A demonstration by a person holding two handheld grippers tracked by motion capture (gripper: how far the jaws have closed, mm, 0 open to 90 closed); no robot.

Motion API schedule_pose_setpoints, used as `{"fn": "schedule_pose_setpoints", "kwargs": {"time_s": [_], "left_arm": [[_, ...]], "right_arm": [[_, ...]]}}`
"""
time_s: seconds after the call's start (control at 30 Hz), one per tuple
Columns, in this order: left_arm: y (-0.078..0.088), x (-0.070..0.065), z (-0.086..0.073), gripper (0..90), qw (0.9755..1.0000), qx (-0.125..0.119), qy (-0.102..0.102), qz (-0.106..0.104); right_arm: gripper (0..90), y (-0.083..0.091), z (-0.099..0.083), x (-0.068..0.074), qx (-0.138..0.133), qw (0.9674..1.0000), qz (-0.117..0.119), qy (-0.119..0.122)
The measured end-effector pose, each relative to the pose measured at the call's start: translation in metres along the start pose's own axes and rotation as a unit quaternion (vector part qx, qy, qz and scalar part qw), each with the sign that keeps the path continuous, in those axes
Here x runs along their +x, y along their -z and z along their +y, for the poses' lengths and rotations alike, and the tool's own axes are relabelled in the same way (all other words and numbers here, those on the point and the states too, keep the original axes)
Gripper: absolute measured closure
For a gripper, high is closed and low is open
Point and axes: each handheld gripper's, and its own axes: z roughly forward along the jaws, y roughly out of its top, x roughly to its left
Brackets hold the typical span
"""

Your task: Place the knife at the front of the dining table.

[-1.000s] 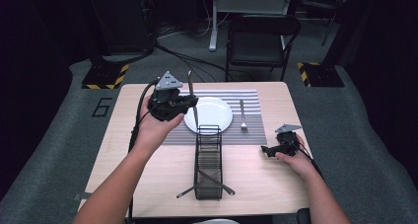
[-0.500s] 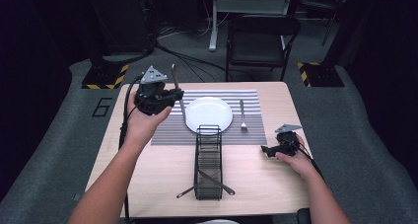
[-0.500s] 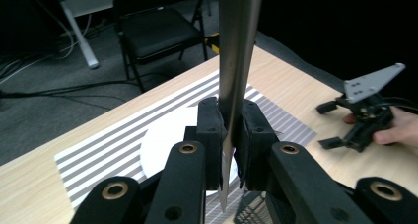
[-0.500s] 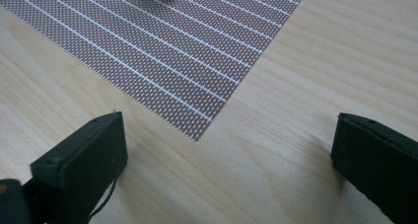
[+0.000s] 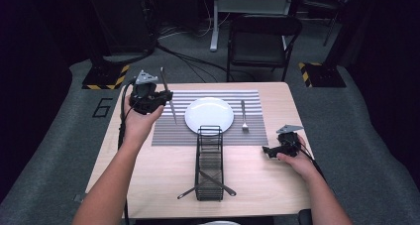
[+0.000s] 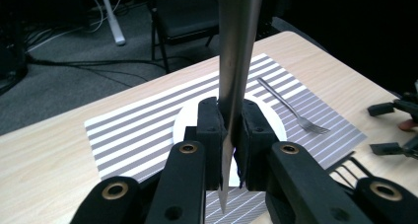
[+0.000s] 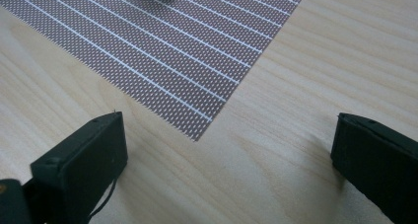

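Observation:
My left gripper is raised over the left end of the striped placemat, shut on a metal knife that stands nearly upright between its jaws. The left gripper view has the knife clamped between the black pads, blade running up out of view. A white plate lies in the middle of the mat, and a fork lies to its right. My right gripper rests low on the table at the right, open, with bare wood and the placemat's corner between its jaws.
A black wire cutlery basket lies on the table's front centre, with two utensils crossed under its near end. A dark chair stands beyond the far table edge. The other gripper sits at the right of the left gripper view.
My left gripper has carried the knife leftward and slightly up, from over the plate's left rim to the mat's left end. The right gripper has stayed in place.

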Motion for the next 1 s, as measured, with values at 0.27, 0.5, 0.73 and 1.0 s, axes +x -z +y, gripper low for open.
{"fn": "schedule_pose_setpoints", "kwargs": {"time_s": [0.27,0.5,0.73,1.0], "left_arm": [[-0.007,0.011,-0.010,82.0,0.9997,-0.002,0.013,0.020],[-0.018,0.018,-0.021,82.0,0.9991,0.004,0.025,0.035],[-0.033,0.023,-0.039,82.0,0.9979,0.018,0.033,0.052],[-0.044,0.030,-0.056,82.1,0.9963,0.031,0.053,0.061]], "right_arm": [[0.0,0.000,0.000,0.000,0.000,1.0000,0.000,-0.001],[0.0,0.000,0.000,0.000,0.000,1.0000,0.000,0.000],[0.0,0.000,0.000,0.000,0.000,1.0000,0.000,0.000],[0.0,0.000,0.000,0.000,0.000,1.0000,0.000,0.000]]}}
